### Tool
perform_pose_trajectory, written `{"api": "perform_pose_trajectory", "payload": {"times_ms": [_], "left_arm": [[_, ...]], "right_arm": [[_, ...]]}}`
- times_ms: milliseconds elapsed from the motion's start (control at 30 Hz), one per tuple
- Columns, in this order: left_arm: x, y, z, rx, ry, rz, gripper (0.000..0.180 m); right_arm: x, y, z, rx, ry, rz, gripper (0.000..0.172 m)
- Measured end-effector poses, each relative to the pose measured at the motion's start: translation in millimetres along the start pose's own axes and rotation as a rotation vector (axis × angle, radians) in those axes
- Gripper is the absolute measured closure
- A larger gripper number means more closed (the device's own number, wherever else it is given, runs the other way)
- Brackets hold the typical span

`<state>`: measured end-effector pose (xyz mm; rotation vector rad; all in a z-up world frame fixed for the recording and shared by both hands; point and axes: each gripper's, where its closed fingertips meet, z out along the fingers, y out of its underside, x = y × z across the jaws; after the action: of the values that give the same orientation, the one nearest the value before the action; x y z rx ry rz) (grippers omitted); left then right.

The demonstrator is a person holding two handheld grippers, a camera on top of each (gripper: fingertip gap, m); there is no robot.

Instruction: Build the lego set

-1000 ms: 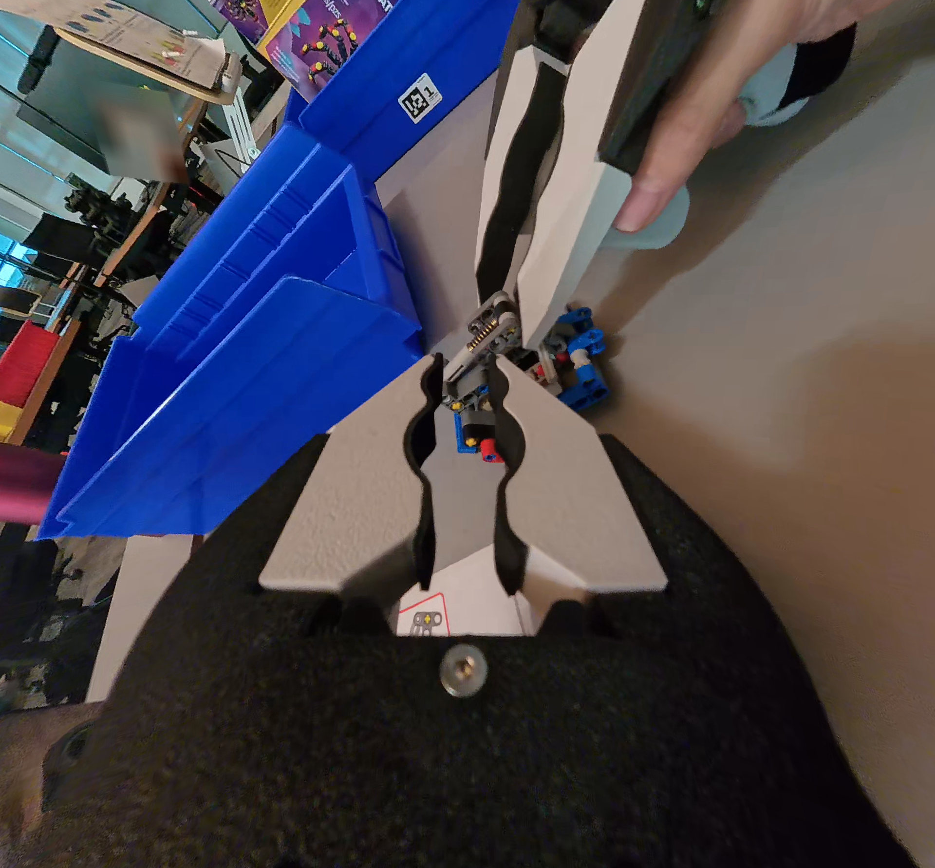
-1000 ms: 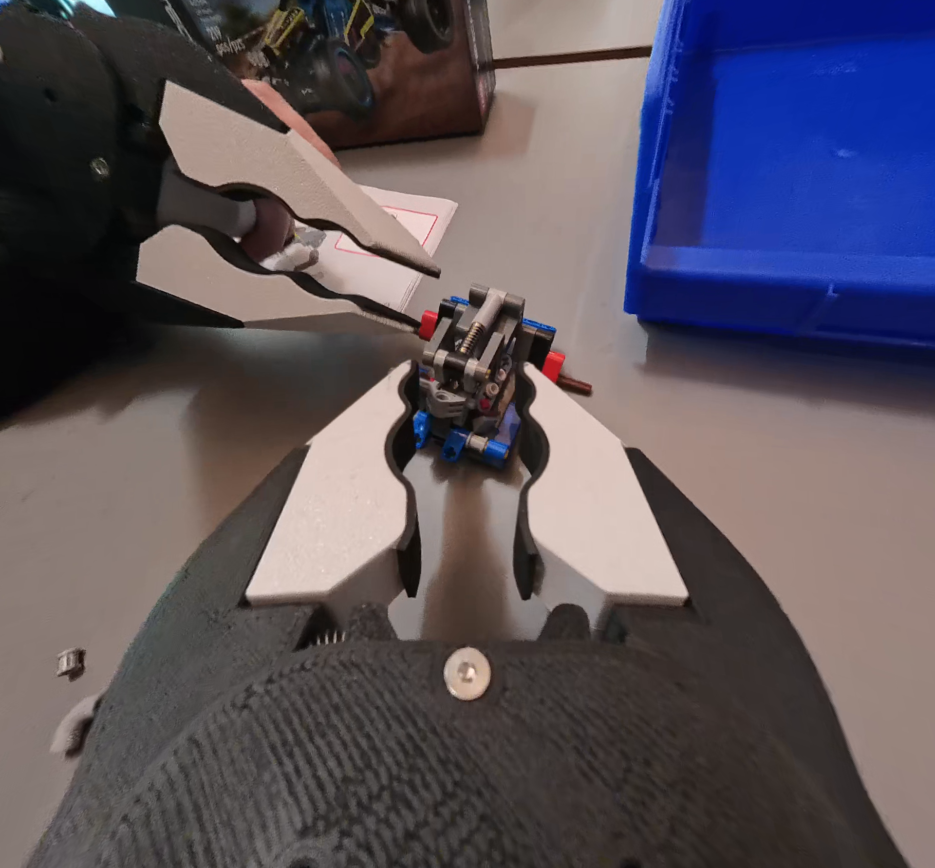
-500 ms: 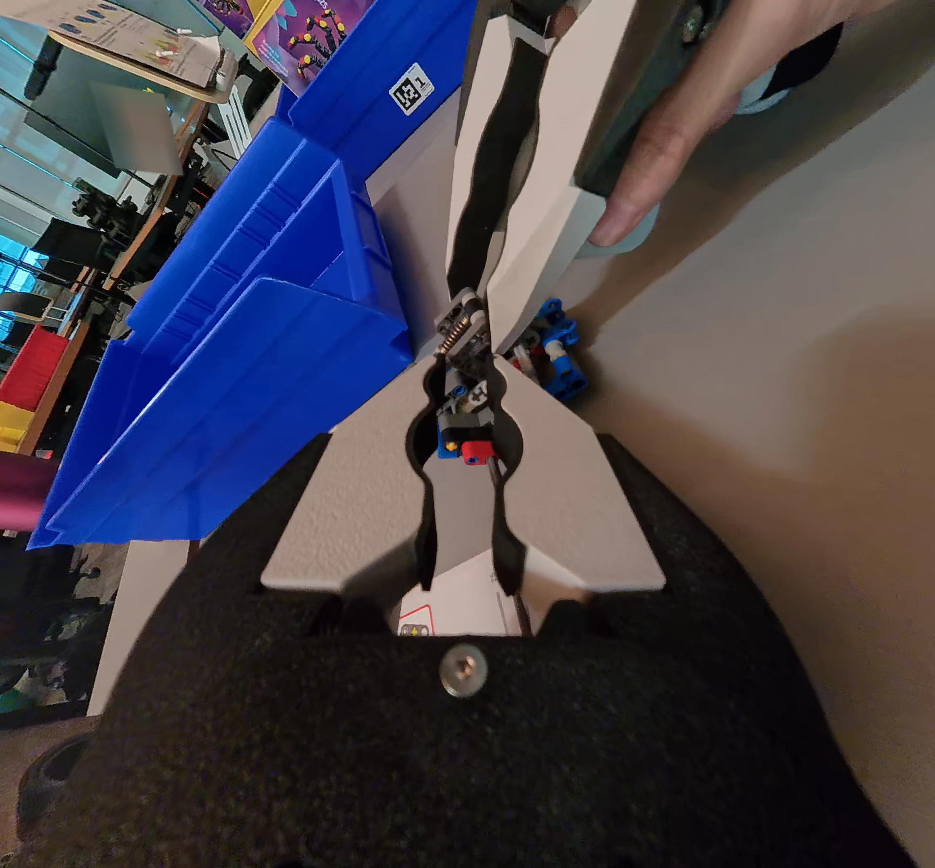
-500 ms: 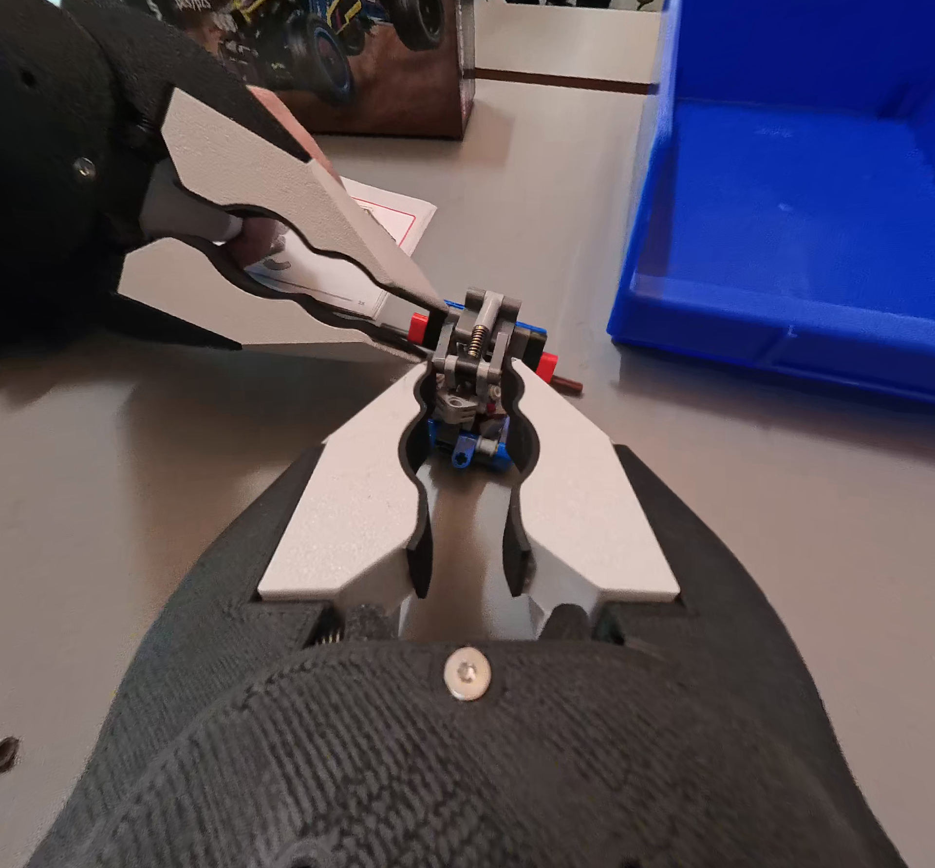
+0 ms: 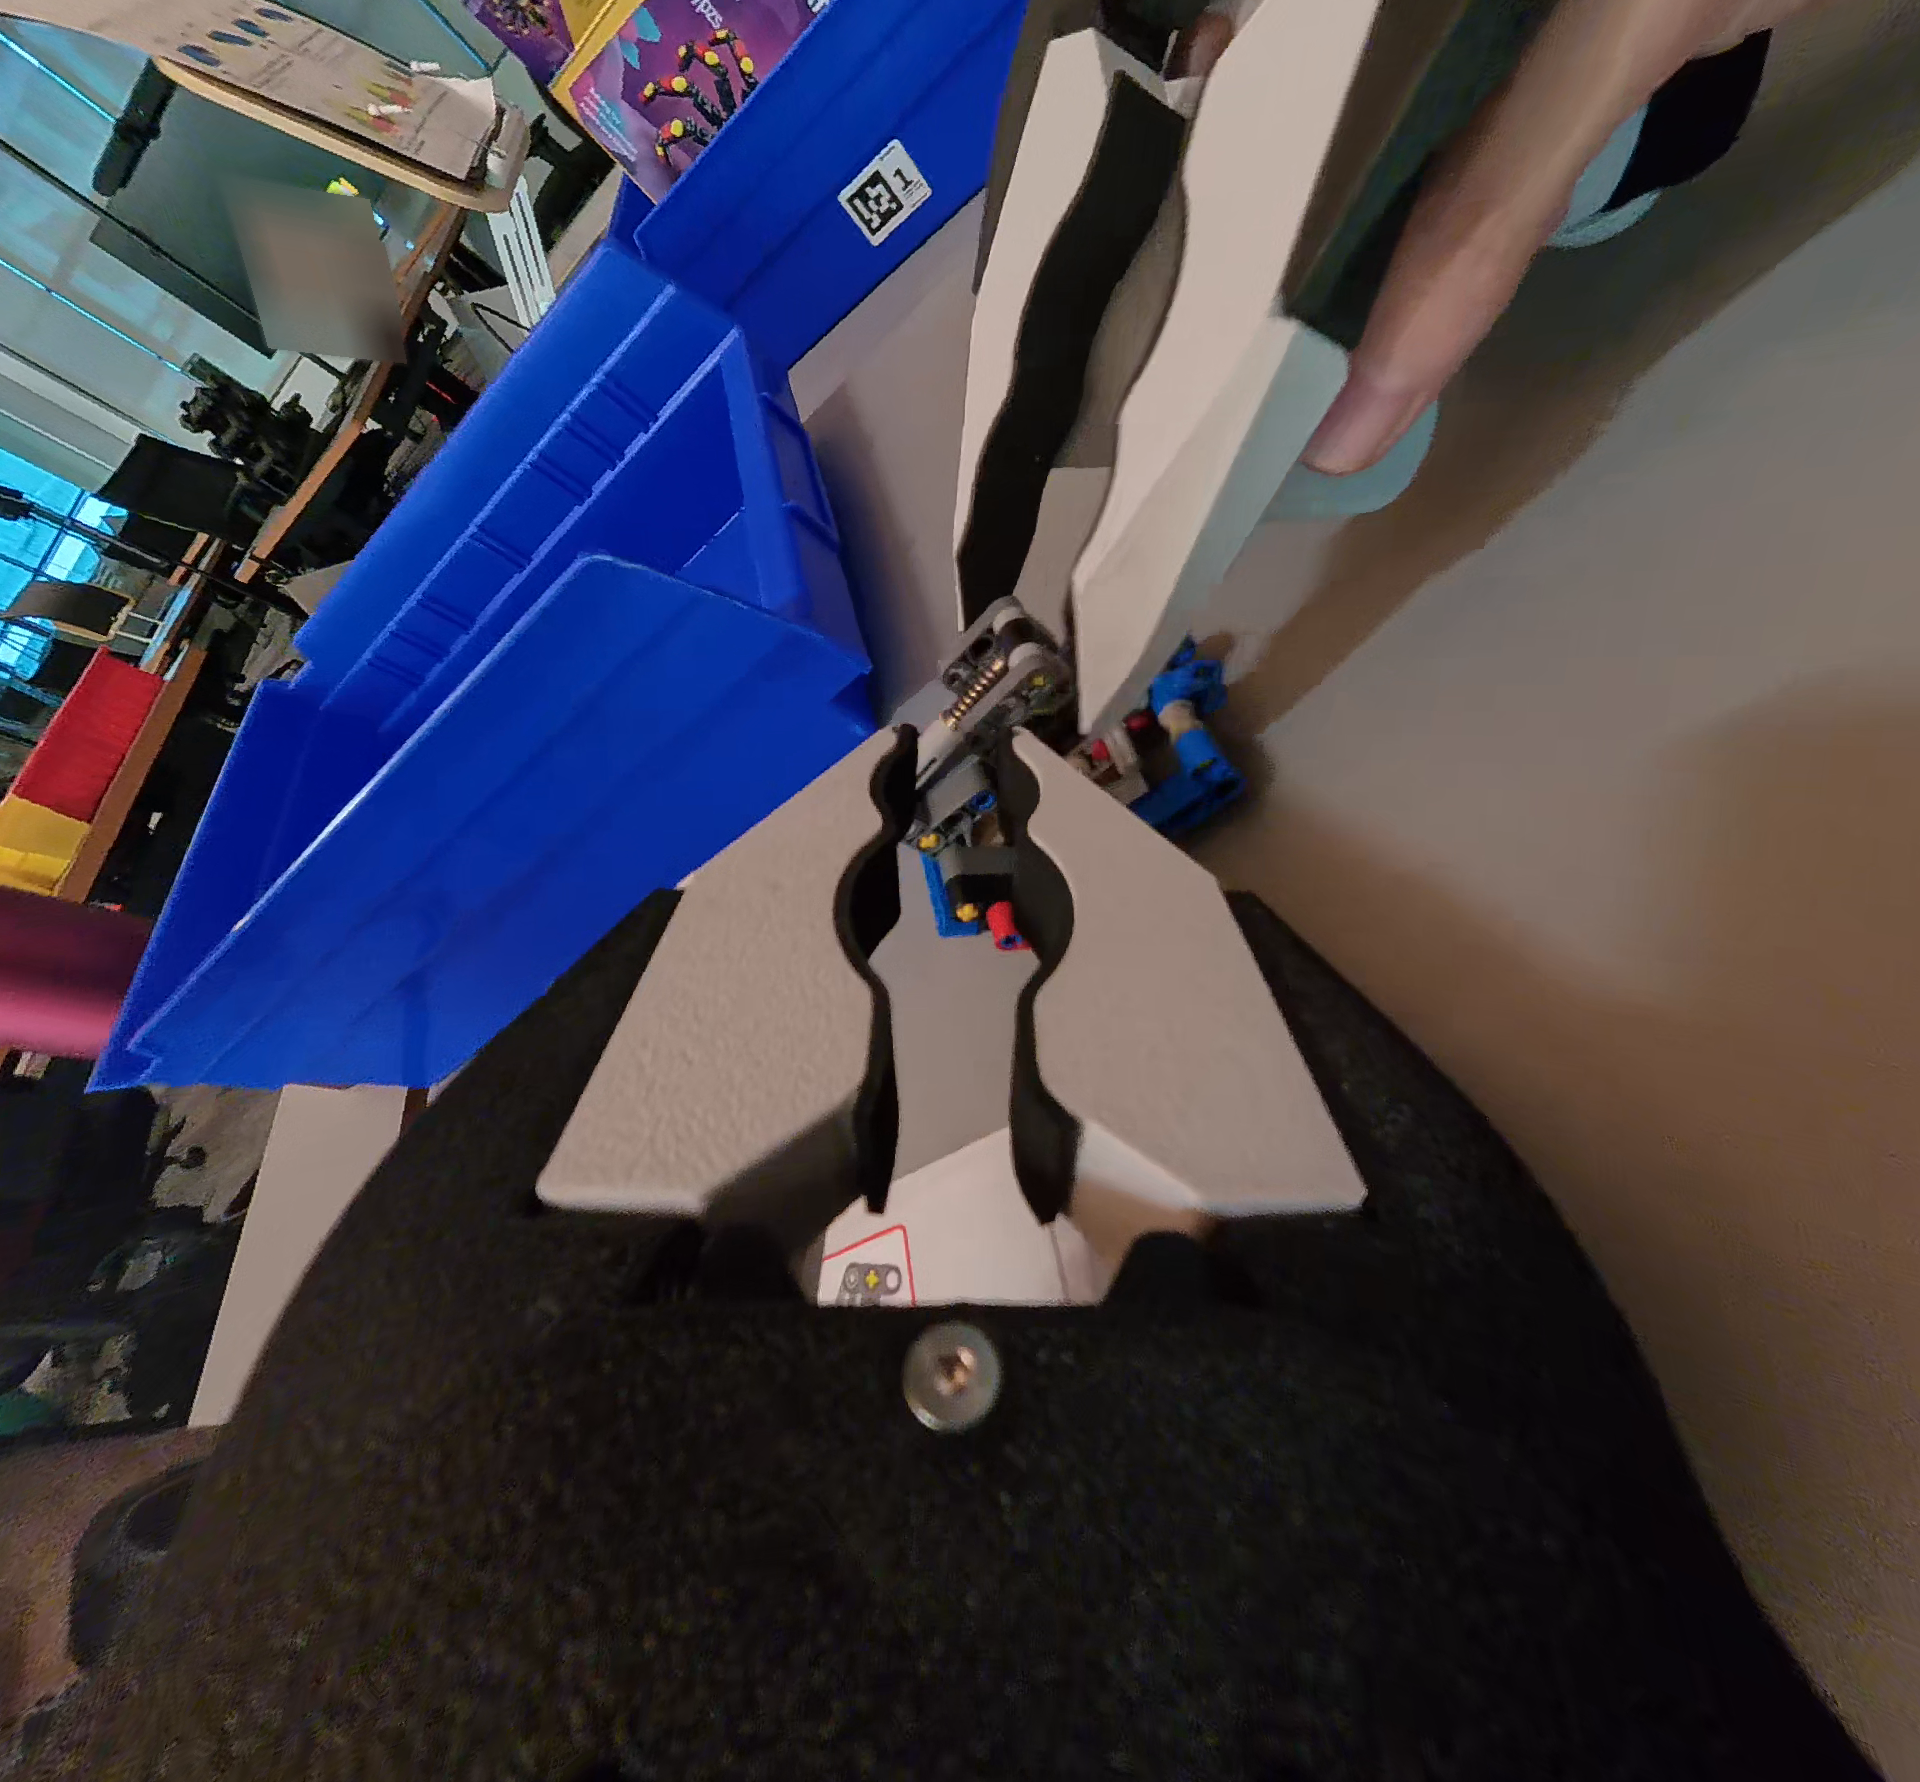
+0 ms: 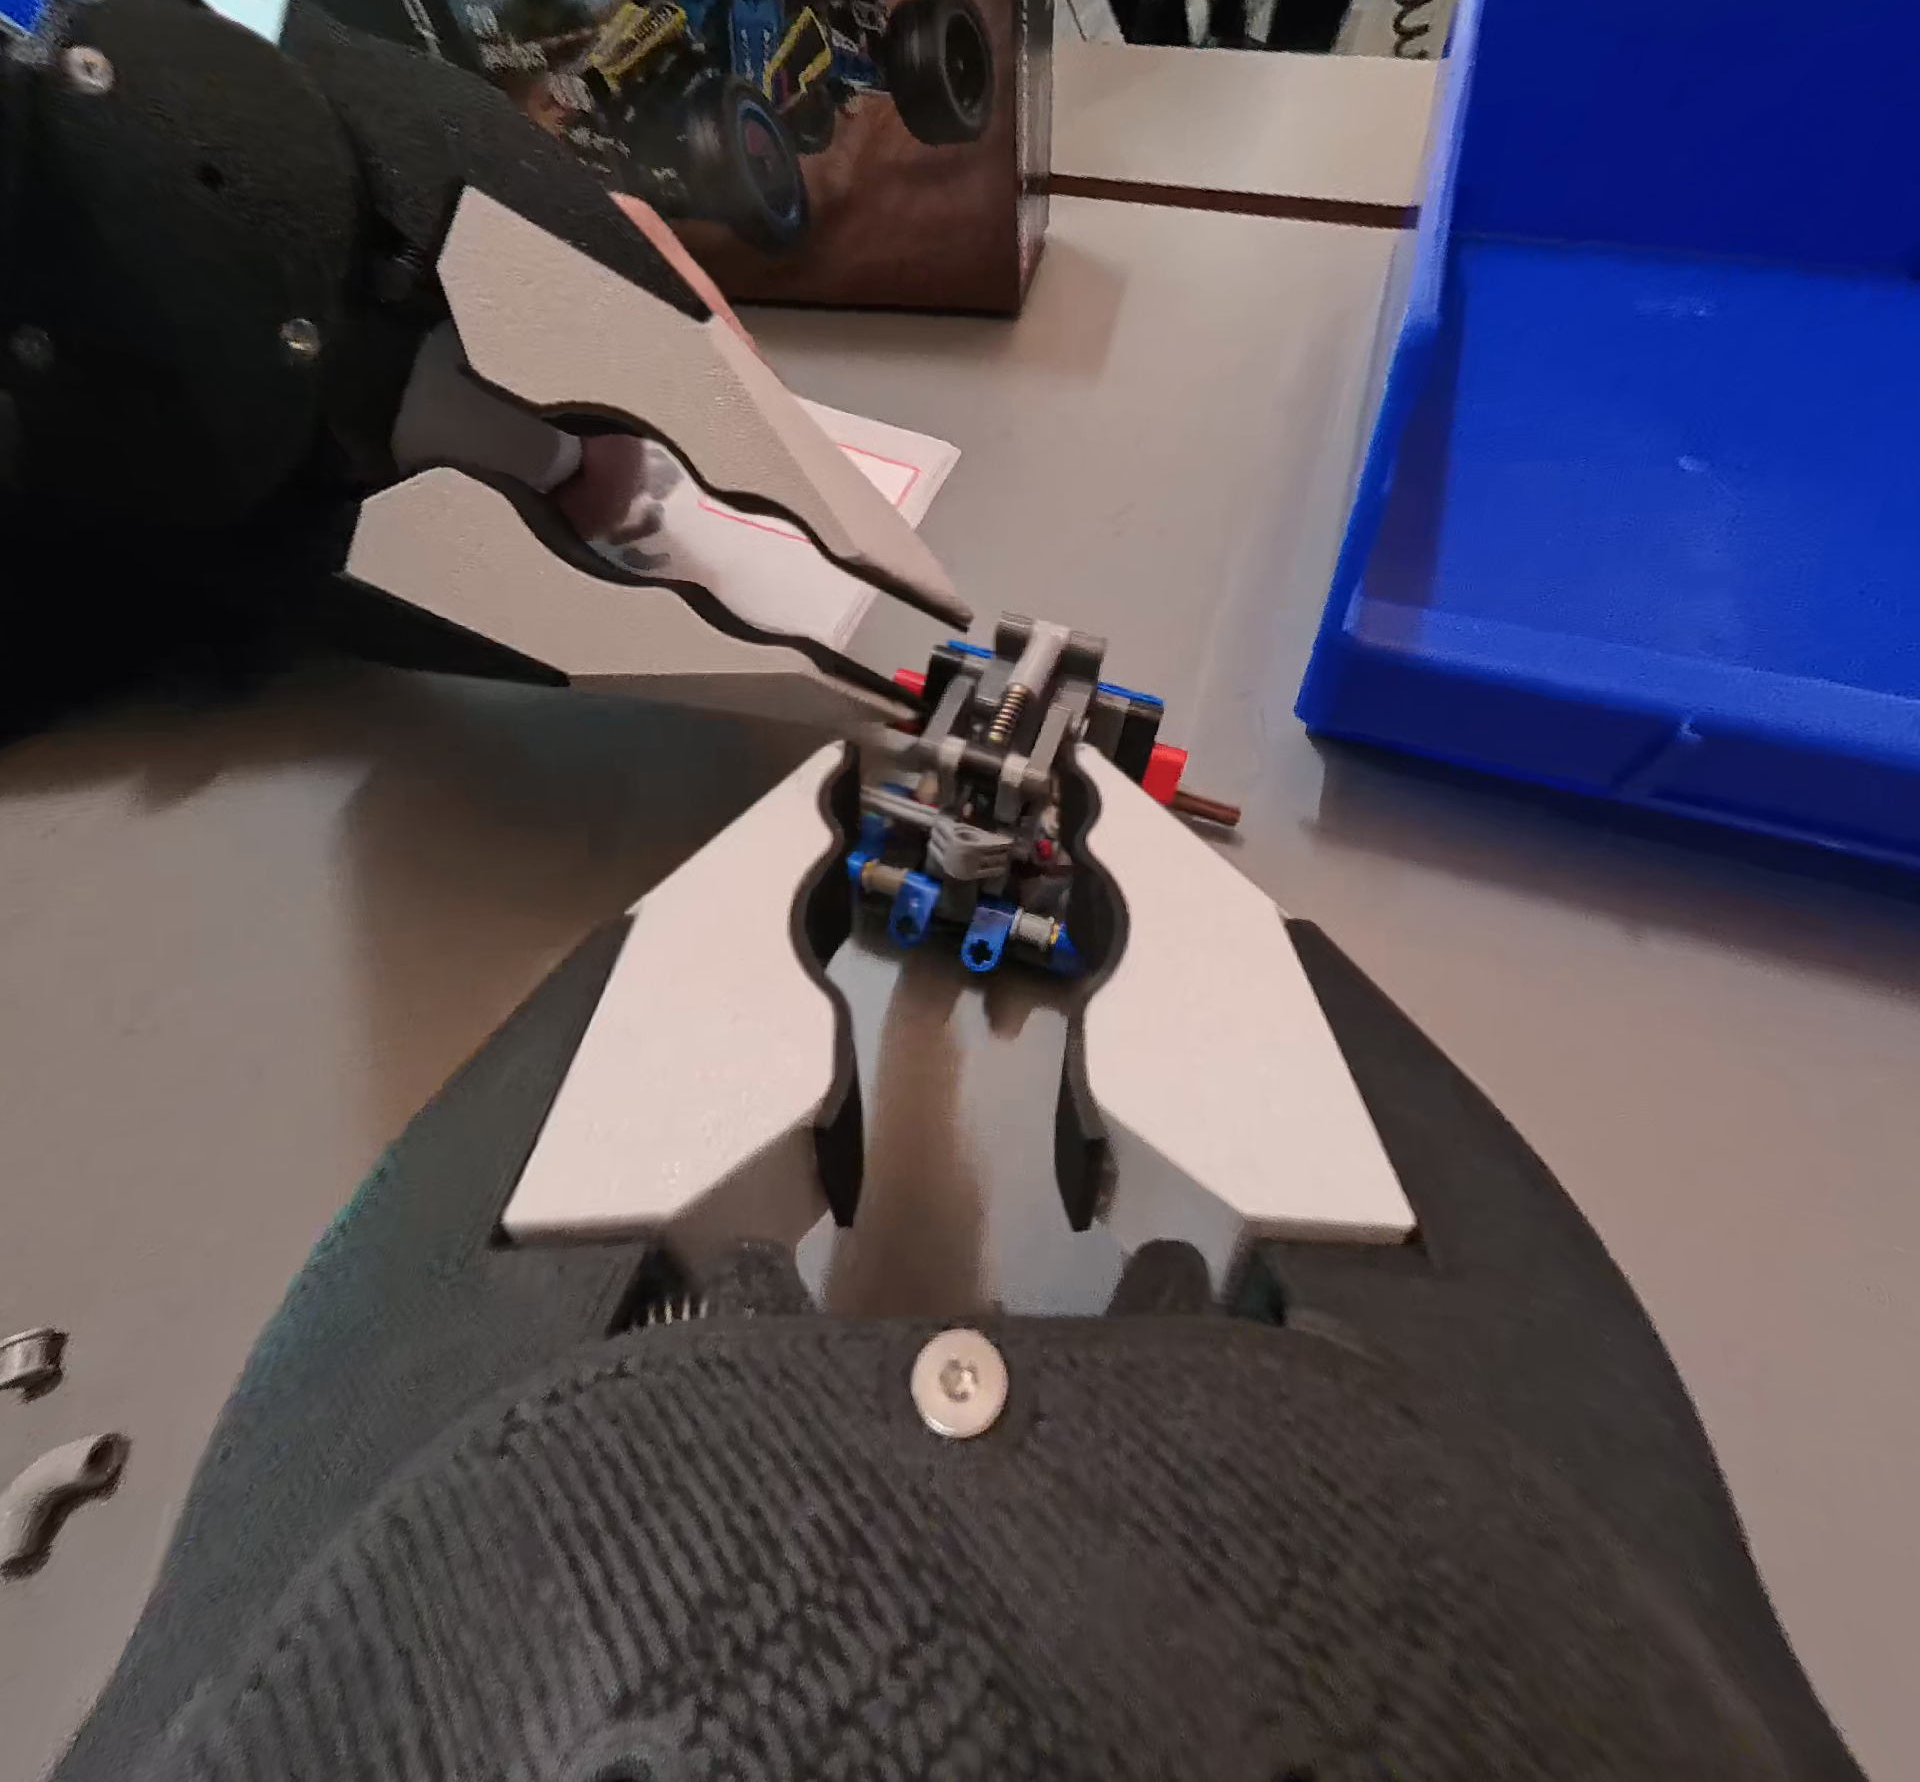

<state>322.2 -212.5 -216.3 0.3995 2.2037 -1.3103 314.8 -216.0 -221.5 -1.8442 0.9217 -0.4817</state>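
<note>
A small brick-built assembly (image 6: 1023,776), grey and black with blue and red parts and a brass-coloured spring, stands on the grey table (image 6: 1455,1109). In the right wrist view its long axis runs from 6 toward 12 o'clock, the grey spring strut rising at the far end and a brown axle sticking out toward 3 o'clock.

The right gripper (image 6: 961,782) straddles the near, blue end of the assembly, jaws moderately apart; whether its pads press the sides cannot be told. The left gripper (image 5: 956,761) comes in from 9 o'clock, jaws narrow, its tips closed on the model's grey frame beside a red pin.

A white printed sheet (image 6: 831,527) lies under the left gripper. A blue bin (image 6: 1610,506) sits at 2 o'clock, a toy-set box (image 6: 810,101) at 12, and loose grey pieces (image 6: 52,1504) at 8.
</note>
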Motion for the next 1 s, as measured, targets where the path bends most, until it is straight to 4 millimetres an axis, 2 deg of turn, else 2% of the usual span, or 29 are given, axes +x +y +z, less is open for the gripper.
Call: {"api": "perform_pose_trajectory", "payload": {"times_ms": [67,167,300,400,567,700,800,1000], "left_arm": [[-4.5,-0.5,-3.2,0.004,-0.009,-0.03,0.169],[-10.7,0.0,-9.1,-0.005,-0.038,-0.104,0.171],[-0.5,6.6,-13.7,-0.098,-0.011,-0.263,0.172],[15.0,15.3,-15.9,-0.202,0.056,-0.438,0.17],[34.4,16.2,-17.3,-0.201,0.138,-0.657,0.161],[40.0,24.3,-17.9,-0.214,0.137,-0.707,0.161],[42.1,23.5,-21.9,-0.202,0.132,-0.706,0.163],[57.3,12.0,-31.0,-0.169,0.18,-0.57,0.176]], "right_arm": [[-0.6,-1.6,-5.1,0.0,-0.04,0.029,0.133],[11.2,-6.0,-15.5,0.038,-0.034,0.054,0.141],[10.7,8.6,-11.2,-0.022,-0.1,0.121,0.125],[2.2,9.2,-5.7,-0.028,-0.11,0.087,0.128],[-25.1,4.2,-2.1,-0.05,-0.165,0.007,0.132],[-45.1,8.9,3.3,-0.079,-0.241,0.005,0.13],[-50.1,13.2,5.2,-0.11,-0.249,-0.001,0.133],[-63.3,17.5,2.1,-0.141,-0.259,0.004,0.13]]}}
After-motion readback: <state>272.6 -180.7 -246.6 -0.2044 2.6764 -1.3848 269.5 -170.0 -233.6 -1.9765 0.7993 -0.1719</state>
